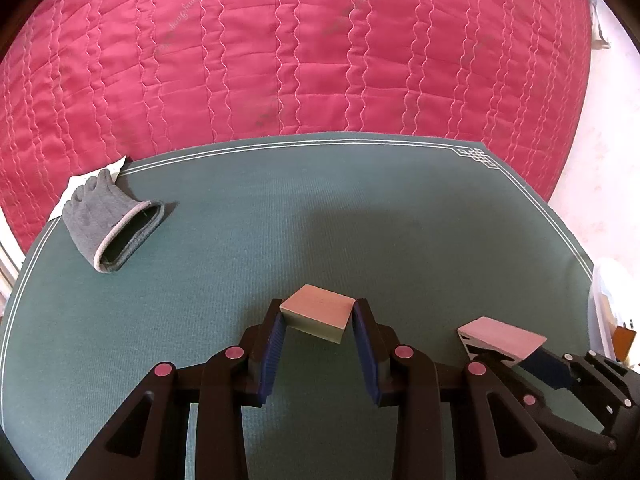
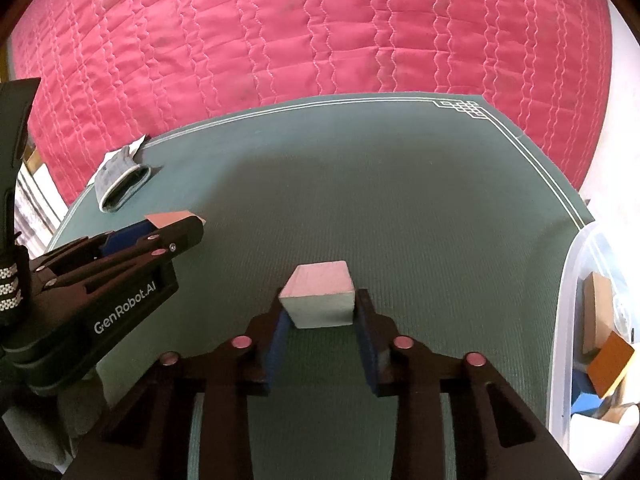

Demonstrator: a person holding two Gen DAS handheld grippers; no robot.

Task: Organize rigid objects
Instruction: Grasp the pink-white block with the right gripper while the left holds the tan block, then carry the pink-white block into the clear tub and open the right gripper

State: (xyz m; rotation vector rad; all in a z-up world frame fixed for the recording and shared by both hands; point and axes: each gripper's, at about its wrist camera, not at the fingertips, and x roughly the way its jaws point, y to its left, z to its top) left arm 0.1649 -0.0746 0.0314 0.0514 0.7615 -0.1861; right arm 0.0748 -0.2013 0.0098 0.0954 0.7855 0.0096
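Each gripper holds a pale wooden block above a green mat point(image 1: 360, 208). My left gripper point(image 1: 318, 314) is shut on a flat rectangular block point(image 1: 316, 312); it also shows in the right wrist view point(image 2: 176, 224) at the left, with the block's end point(image 2: 168, 219) sticking out. My right gripper point(image 2: 320, 306) is shut on a chunky block point(image 2: 320, 294). In the left wrist view the right gripper point(image 1: 532, 354) sits at the lower right with its block point(image 1: 500, 338).
A grey glove point(image 1: 110, 220) lies on the mat's far left corner, over a white paper. A clear plastic bin point(image 2: 572, 340) with several wooden blocks stands off the mat's right edge. A quilted pink bedspread point(image 1: 300, 48) lies beyond the mat.
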